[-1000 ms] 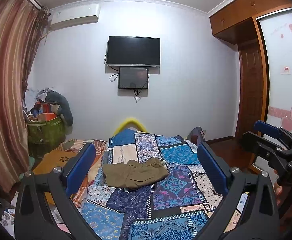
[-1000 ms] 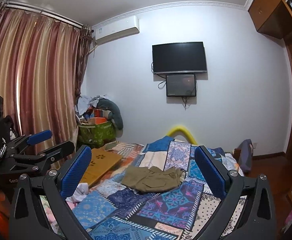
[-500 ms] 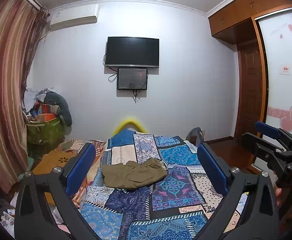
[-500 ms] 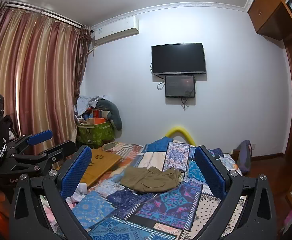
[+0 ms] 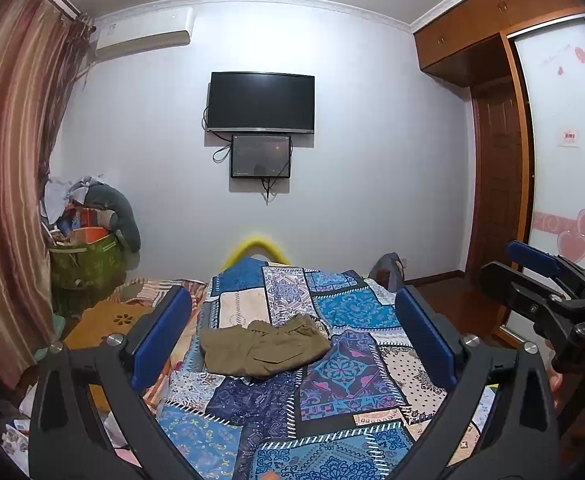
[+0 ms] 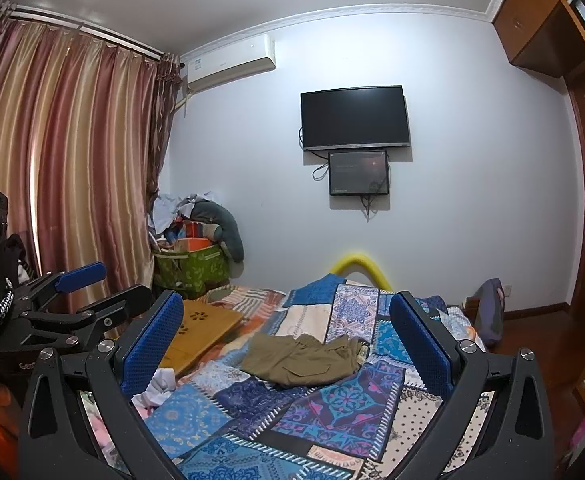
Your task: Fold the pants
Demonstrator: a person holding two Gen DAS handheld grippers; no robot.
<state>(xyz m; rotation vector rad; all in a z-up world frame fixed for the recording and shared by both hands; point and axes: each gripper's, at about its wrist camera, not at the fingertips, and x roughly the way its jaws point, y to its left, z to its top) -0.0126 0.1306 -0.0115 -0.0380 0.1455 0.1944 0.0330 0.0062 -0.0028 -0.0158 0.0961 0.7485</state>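
Observation:
Olive-green pants (image 5: 264,346) lie folded in a compact bundle on the blue patchwork bedspread (image 5: 332,400), mid-bed. They also show in the right wrist view (image 6: 304,360). My left gripper (image 5: 292,336) is open and empty, held well above and short of the pants. My right gripper (image 6: 286,340) is open and empty too, at a similar distance. Each gripper shows in the other's view: the right one (image 5: 532,276) at the far right, the left one (image 6: 92,292) at the far left.
A wooden lap tray (image 6: 200,332) lies on the bed's left side, with white crumpled cloth (image 6: 156,390) near it. A green bin (image 6: 190,268) piled with clothes stands by the curtain. A wardrobe (image 5: 564,184) and door are on the right. A TV (image 5: 261,102) hangs on the far wall.
Both views have shifted slightly, by a small drift of the grippers. The pants have not moved and both grippers stay open.

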